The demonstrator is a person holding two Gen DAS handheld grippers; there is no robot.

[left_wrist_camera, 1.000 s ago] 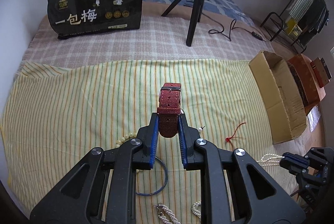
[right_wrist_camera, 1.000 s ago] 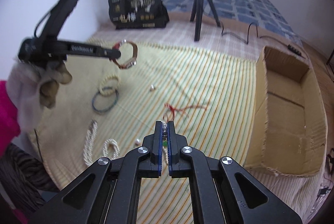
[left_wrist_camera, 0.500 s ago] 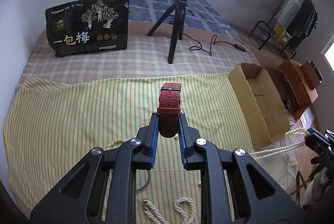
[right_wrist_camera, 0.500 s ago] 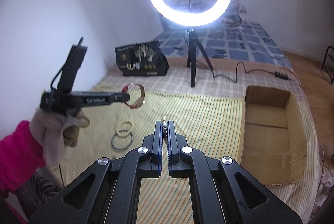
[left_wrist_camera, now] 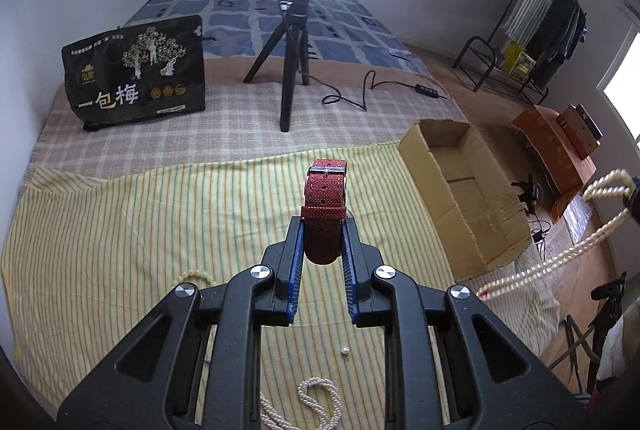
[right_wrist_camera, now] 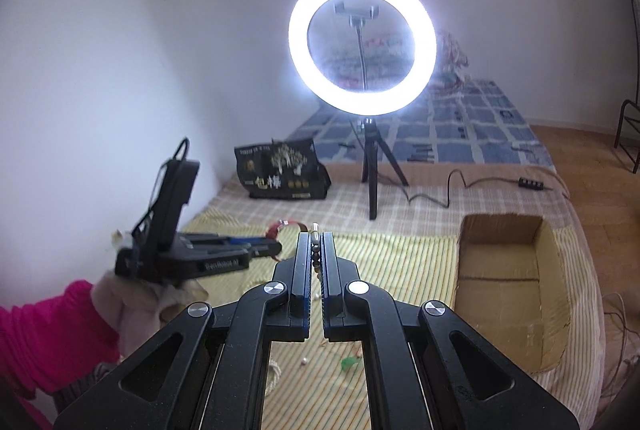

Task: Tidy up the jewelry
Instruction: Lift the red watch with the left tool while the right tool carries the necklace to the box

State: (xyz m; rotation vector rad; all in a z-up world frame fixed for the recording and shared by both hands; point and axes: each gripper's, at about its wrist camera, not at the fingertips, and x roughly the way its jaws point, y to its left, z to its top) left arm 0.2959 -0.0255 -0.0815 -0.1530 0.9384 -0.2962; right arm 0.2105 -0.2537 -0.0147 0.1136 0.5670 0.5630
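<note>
My left gripper [left_wrist_camera: 320,230] is shut on a red woven watch strap [left_wrist_camera: 325,195], which stands up out of the jaws with its silver buckle on top. My right gripper [right_wrist_camera: 315,244] is shut on a pearl necklace [right_wrist_camera: 316,262], with beads showing in the narrow gap. In the left wrist view the pearl necklace [left_wrist_camera: 560,258] hangs in long loops at the right edge, above the yellow striped cloth [left_wrist_camera: 160,222]. The right wrist view shows the left gripper [right_wrist_camera: 264,250], held by a gloved hand [right_wrist_camera: 132,306], raised over the cloth with the watch strap [right_wrist_camera: 278,226].
An open cardboard box [left_wrist_camera: 476,197] stands at the cloth's right end. On the cloth lie a pearl strand [left_wrist_camera: 320,402], a bead bracelet [left_wrist_camera: 192,274] and a loose pearl [left_wrist_camera: 345,351]. Behind them are a ring light tripod [left_wrist_camera: 294,69] and a black bag [left_wrist_camera: 136,73].
Both grippers have risen and tipped up. The pearl necklace has lifted off the cloth and now hangs from the right gripper. The watch strap stays in the left gripper.
</note>
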